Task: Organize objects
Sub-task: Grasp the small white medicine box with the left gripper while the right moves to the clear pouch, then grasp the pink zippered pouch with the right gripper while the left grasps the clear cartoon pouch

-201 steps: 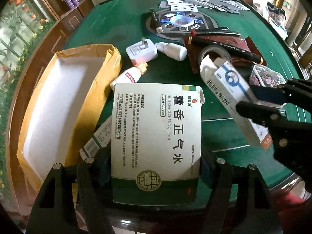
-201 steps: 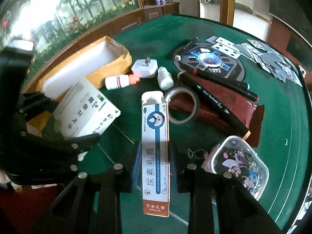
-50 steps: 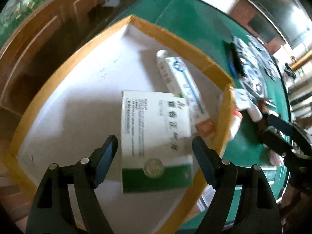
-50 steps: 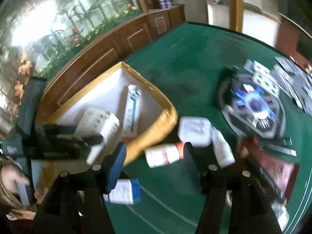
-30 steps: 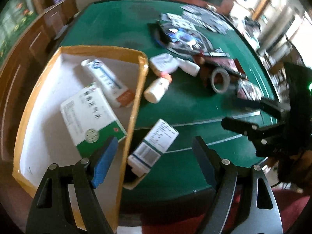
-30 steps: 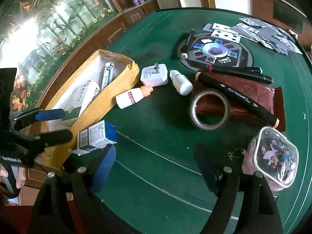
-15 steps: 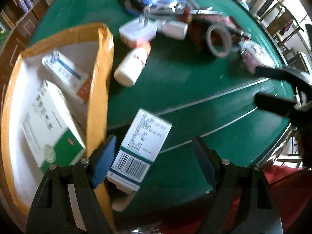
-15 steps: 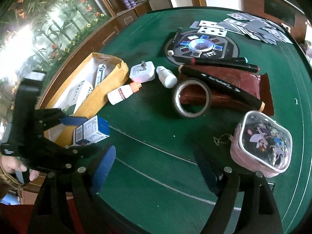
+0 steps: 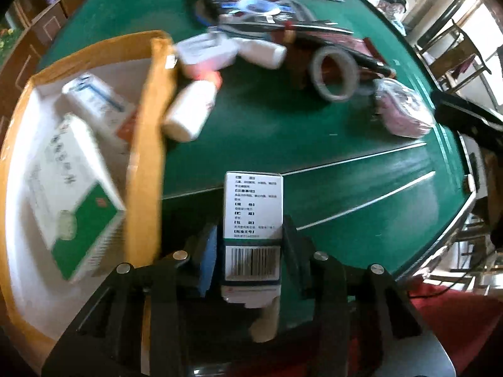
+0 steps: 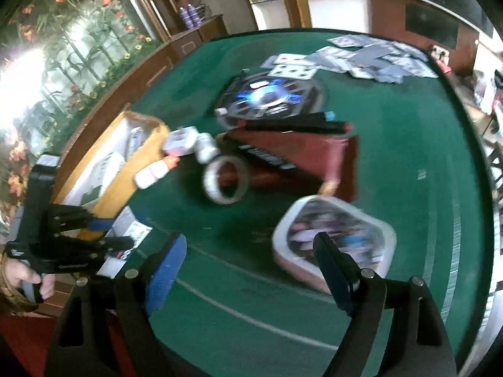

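My left gripper (image 9: pixel 250 238) is shut on a small white and blue medicine box (image 9: pixel 253 216) at the near table edge, right of the yellow cardboard tray (image 9: pixel 147 144). The tray holds a large green-and-white medicine box (image 9: pixel 72 194) and a long white tube box (image 9: pixel 97 103). My right gripper (image 10: pixel 248 251) is open and empty above the green felt, with a pink pouch (image 10: pixel 333 245) just beyond its right finger. The left gripper with its box also shows in the right wrist view (image 10: pixel 103 242).
A white bottle (image 9: pixel 191 110), a white plug (image 9: pixel 204 53), a second white bottle (image 9: pixel 264 53), a tape roll (image 9: pixel 333 75), markers on a dark red wallet (image 10: pixel 298 154), a round black disc (image 10: pixel 267 97) and playing cards (image 10: pixel 361 59) lie on the green table (image 9: pixel 267 144).
The left gripper has closed on the small medicine box, which now stands straight between its fingers. The right gripper has swung right, toward the pink pouch.
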`<state>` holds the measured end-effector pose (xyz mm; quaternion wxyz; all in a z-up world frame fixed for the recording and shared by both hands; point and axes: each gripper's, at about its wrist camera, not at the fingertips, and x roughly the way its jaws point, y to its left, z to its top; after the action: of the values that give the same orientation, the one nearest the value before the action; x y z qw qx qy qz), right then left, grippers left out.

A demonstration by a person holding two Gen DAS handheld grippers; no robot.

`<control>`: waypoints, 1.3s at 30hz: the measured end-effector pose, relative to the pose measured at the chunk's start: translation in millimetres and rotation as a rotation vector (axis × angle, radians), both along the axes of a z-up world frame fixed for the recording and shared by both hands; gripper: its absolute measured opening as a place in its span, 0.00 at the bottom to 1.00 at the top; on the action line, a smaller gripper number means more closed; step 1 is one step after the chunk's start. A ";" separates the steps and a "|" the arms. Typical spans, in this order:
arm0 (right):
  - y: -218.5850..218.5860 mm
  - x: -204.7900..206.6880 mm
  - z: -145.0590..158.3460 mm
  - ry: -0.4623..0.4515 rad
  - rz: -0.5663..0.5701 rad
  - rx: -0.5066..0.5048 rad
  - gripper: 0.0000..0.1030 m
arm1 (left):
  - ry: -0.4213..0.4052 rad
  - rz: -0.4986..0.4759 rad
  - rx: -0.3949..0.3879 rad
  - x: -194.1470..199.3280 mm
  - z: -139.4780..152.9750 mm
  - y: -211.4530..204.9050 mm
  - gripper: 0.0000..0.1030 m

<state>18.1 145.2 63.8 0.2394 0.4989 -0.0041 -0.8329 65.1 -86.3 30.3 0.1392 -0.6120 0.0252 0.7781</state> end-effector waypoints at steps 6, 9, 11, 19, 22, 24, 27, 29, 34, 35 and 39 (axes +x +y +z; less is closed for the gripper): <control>34.9 -15.9 -5.7 -0.006 0.069 0.111 0.81 | -0.016 -0.007 0.001 1.4 -2.5 19.7 0.36; 35.8 -24.1 -23.2 -0.031 0.154 0.179 0.81 | -0.037 -0.003 0.012 3.9 -5.3 24.7 0.36; 32.5 -28.6 -33.4 -0.048 0.221 0.202 0.81 | -0.048 0.006 0.030 5.8 -4.8 30.0 0.36; 7.1 -43.1 -46.9 -0.014 0.425 0.287 0.83 | -0.065 0.074 0.067 8.9 -6.7 47.8 0.36; 3.0 -45.9 -50.5 -0.002 0.470 0.303 0.91 | -0.064 0.114 0.072 10.8 -8.8 49.0 0.36; 1.2 -46.5 -52.7 0.008 0.484 0.307 0.97 | -0.059 0.134 0.074 12.6 -8.8 48.7 0.36; -0.7 -44.3 -58.2 0.040 0.488 0.344 0.99 | -0.046 0.153 0.077 10.2 -8.9 50.5 0.36; 4.1 -46.3 -60.6 0.034 0.435 0.326 0.98 | -0.044 0.162 0.077 10.4 -8.7 50.9 0.36; 16.0 -37.6 -60.7 -0.011 0.351 0.272 0.45 | -0.039 0.171 0.062 18.2 -7.2 46.7 0.36; 18.4 -32.1 -57.9 -0.017 0.345 0.248 0.32 | -0.036 0.172 0.061 19.6 -6.5 46.2 0.36; 23.4 -7.8 -46.1 -0.025 0.325 0.153 0.32 | -0.030 0.182 0.069 18.3 -7.2 47.8 0.33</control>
<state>10.3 168.7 17.7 0.3320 0.5199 0.1371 -0.7750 83.4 -38.5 23.1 0.0891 -0.6183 -0.0595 0.7786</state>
